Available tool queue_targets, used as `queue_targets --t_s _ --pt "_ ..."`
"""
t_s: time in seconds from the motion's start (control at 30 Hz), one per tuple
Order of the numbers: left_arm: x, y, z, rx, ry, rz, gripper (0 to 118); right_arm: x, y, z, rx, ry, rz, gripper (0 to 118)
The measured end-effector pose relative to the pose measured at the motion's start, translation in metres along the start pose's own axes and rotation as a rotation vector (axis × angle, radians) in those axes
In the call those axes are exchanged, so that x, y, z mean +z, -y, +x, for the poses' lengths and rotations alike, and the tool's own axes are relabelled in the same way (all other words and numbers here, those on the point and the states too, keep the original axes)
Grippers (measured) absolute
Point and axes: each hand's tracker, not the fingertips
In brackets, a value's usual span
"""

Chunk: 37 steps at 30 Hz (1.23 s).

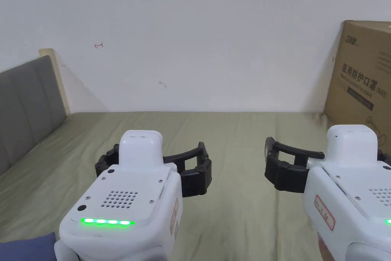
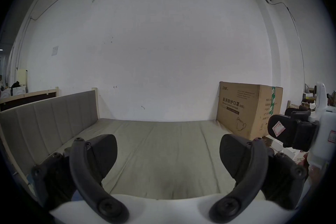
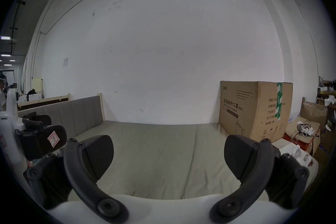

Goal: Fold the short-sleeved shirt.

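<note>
Olive bed sheet [image 1: 236, 204] stretching beneath my tongs, I'm holding left gripper [image 2: 168, 153] and right gripper [image 3: 168, 153] spread, pinching nothing, blue cloth [image 1: 26, 248] peeking behind the left one, cardboard box [image 1: 362, 74] standing beyond the right.

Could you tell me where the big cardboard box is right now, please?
The cardboard box stands at the bed's far right corner against the white wall, beyond the right gripper.

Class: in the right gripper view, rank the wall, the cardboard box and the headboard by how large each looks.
1. wall
2. and 3. cardboard box and headboard: they look alike, so no ranking.
</note>
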Motion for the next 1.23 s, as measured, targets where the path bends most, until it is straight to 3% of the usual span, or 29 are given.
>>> queue_targets --t_s 0.3,0.97,1.23 --pt "-0.004 0.005 0.009 -0.052 -0.018 -0.038 114 -0.002 0.001 0.003 -0.016 0.004 -0.013 118" --pt "-0.017 0.012 0.001 0.091 -0.012 -0.162 114 -0.007 0.011 -0.001 -0.011 -0.009 -0.06 118" --pt "-0.019 0.017 0.002 0.082 -0.004 -0.163 114 -0.012 0.017 -0.001 -0.016 -0.009 -0.081 118"
